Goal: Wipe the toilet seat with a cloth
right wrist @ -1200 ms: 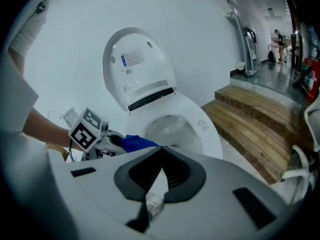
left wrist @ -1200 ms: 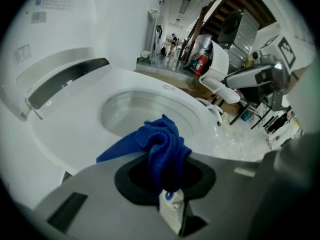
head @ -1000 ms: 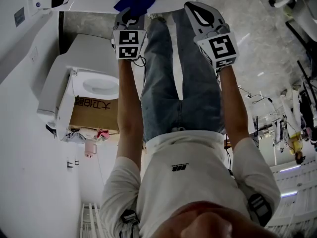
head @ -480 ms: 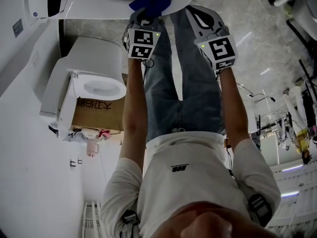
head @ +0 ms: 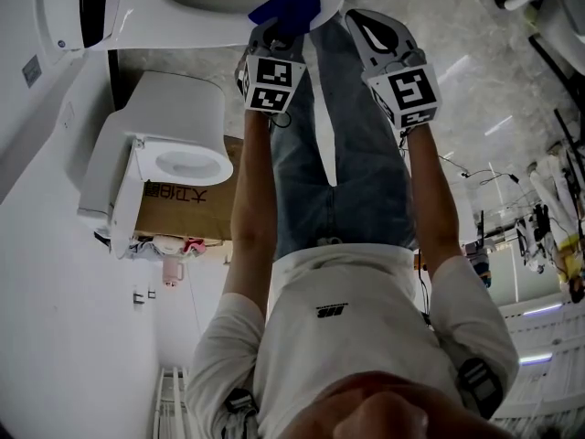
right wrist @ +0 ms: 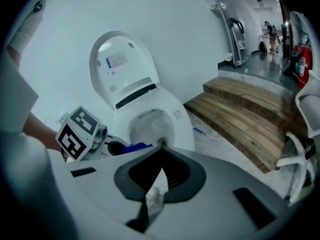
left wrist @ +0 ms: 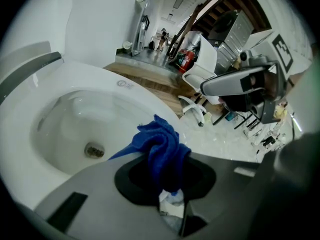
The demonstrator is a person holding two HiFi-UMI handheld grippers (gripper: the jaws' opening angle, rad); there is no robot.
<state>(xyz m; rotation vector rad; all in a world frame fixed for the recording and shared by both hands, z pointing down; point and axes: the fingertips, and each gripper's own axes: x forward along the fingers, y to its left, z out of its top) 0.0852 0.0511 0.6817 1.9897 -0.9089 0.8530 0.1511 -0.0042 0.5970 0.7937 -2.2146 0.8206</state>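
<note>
Cloth (left wrist: 162,149), pinched in a bunch by the left gripper (head: 272,37), should press flat along the near toilet seat (left wrist: 145,96) rim, I think; the right gripper (right wrist: 162,154), jaws pressed together and empty, hangs aside.

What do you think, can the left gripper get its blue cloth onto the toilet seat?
Probably yes. The left gripper is shut on the blue cloth, close over the white toilet seat, with nothing between them.

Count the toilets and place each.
2. One toilet is under the blue cloth in the left gripper; the second toilet stands off to the left, beside a cardboard box. Others may be hidden.
</note>
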